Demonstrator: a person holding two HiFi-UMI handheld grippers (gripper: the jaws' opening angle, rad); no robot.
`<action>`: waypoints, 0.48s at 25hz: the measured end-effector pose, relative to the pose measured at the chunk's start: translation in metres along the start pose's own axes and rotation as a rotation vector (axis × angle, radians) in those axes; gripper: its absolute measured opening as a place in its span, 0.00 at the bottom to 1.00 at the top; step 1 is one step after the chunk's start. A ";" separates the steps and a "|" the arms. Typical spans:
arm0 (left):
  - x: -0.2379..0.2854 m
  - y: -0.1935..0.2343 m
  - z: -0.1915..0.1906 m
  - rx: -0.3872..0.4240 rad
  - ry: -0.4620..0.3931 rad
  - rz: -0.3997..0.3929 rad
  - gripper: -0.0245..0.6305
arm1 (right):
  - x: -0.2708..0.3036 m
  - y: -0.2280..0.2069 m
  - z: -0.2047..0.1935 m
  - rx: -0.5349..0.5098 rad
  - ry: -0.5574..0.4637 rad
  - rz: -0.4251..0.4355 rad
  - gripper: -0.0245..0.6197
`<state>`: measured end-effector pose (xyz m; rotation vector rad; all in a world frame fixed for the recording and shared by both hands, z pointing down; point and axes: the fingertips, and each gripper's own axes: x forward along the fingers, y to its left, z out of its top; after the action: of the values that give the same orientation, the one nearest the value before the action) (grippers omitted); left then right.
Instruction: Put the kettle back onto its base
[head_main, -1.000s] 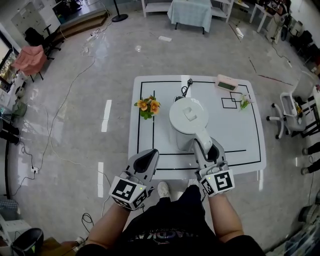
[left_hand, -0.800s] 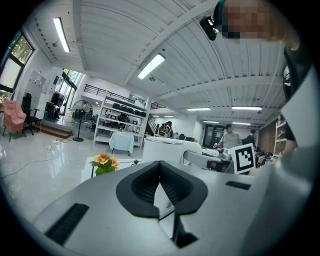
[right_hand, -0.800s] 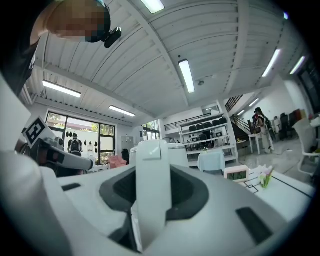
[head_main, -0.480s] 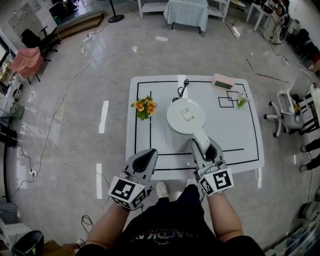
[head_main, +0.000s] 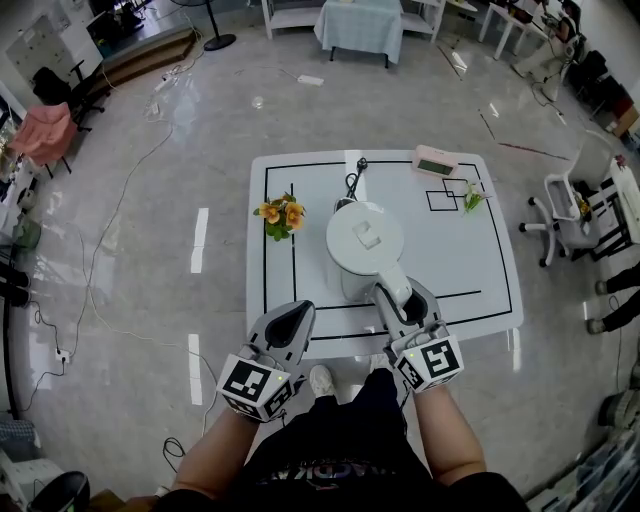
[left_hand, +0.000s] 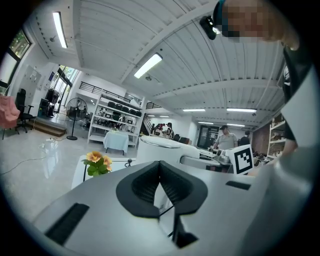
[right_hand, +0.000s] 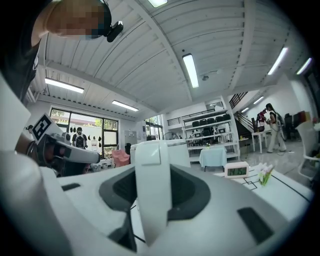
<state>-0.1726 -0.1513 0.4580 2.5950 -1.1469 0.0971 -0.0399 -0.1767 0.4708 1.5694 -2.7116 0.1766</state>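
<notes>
The white kettle (head_main: 365, 238) stands on the white table (head_main: 470, 290), right of the middle. Its handle (right_hand: 152, 190) points toward me and lies between the pads of my right gripper (head_main: 405, 300), which touch it on both sides while the jaws are opening. A black cord (head_main: 350, 182) runs from the far edge to the kettle's foot; the base itself is hidden beneath it. My left gripper (head_main: 296, 318) hovers shut and empty at the near table edge, left of the kettle (left_hand: 162, 149).
An orange flower bunch (head_main: 280, 215) sits left of the kettle. A pink clock (head_main: 435, 160) and a small plant (head_main: 470, 198) stand at the far right. Black lines mark the tabletop. A white chair (head_main: 570, 215) stands right of the table.
Only the head view has drifted slightly; both grippers and the kettle keep their places on the table.
</notes>
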 end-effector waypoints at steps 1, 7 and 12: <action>0.000 -0.001 -0.001 0.000 0.000 -0.005 0.04 | -0.001 0.000 -0.002 0.002 0.009 -0.002 0.25; 0.002 -0.011 -0.001 0.005 -0.002 -0.048 0.04 | -0.005 0.004 -0.009 0.011 0.067 0.005 0.28; 0.006 -0.022 0.001 0.001 -0.007 -0.089 0.04 | -0.021 0.002 -0.008 0.006 0.090 -0.008 0.33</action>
<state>-0.1522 -0.1419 0.4528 2.6450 -1.0326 0.0697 -0.0314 -0.1574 0.4769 1.5347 -2.6388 0.2486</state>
